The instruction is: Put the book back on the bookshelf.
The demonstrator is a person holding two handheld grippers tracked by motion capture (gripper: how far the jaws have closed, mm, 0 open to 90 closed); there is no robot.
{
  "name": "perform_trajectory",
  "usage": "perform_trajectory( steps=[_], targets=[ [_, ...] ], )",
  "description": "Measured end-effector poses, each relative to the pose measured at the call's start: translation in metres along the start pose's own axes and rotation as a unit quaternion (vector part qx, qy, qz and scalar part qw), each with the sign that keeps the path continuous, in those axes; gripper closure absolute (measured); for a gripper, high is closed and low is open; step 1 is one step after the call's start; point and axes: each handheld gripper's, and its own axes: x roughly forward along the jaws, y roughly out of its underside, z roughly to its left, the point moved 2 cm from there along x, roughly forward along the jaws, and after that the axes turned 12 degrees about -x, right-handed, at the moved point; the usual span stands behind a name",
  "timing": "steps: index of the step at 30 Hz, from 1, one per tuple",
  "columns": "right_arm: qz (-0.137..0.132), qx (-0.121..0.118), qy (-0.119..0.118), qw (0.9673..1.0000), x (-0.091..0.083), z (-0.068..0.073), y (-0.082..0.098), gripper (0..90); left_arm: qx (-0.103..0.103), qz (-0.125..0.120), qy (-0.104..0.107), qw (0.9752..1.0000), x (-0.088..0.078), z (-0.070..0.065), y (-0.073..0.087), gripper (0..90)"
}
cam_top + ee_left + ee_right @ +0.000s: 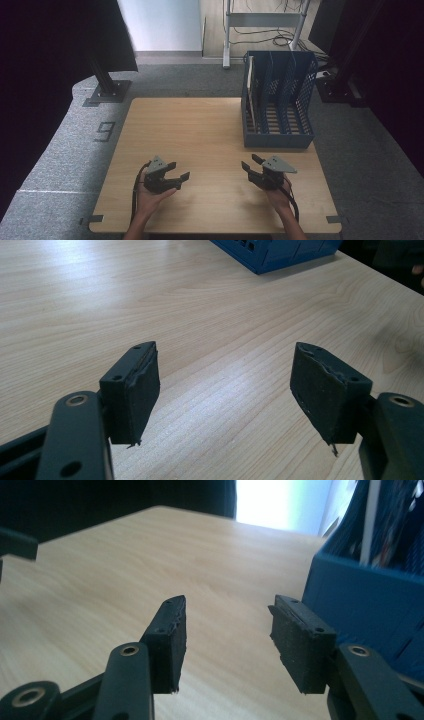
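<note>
A blue perforated plastic file rack (278,107) with several upright slots stands in the right centre of the high view, on the far right part of the light wooden table (190,130). Its leftmost slot holds a thin pale upright board (251,92); whether the other slots hold anything cannot be told. In the right gripper view the rack's blue wall (360,605) rises at the right edge, just beside the right-hand jaw, not touching it.

The left gripper (179,176) sits in the lower left of the high view, held low over the table by the person's left hand (150,196), pointing right and away. Its jaws stand wide apart with nothing but bare wood between them (225,385). The right gripper (251,163), in the lower right, held by the right hand (278,196), points up-left; its jaws stand partly open, holding nothing (229,630).

The two grippers are well apart, with bare tabletop between them and toward the left edge. The rack's front edge lies near the right gripper.
</note>
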Motion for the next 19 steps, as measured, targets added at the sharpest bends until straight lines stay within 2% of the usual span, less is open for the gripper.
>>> perform_trajectory(
  steps=[6, 12, 19],
  targets=[
    [0.018, -0.003, -0.004, 0.9998, 0.003, 0.004, 0.012, 47.6, -0.001, 0.000, 0.003, 1.0000, -0.001, 0.000, 0.000, 28.1],
    [0.011, 0.001, -0.005, 0.9999, 0.002, 0.003, 0.011, 47.4, -0.001, 0.002, 0.004, 1.0000, 0.001, -0.001, 0.000, 28.1],
    [0.022, 0.005, -0.004, 0.9997, 0.001, 0.001, 0.016, 46.4, 0.003, 0.006, 0.004, 1.0000, 0.004, -0.003, 0.000, 28.1]
  ],
)
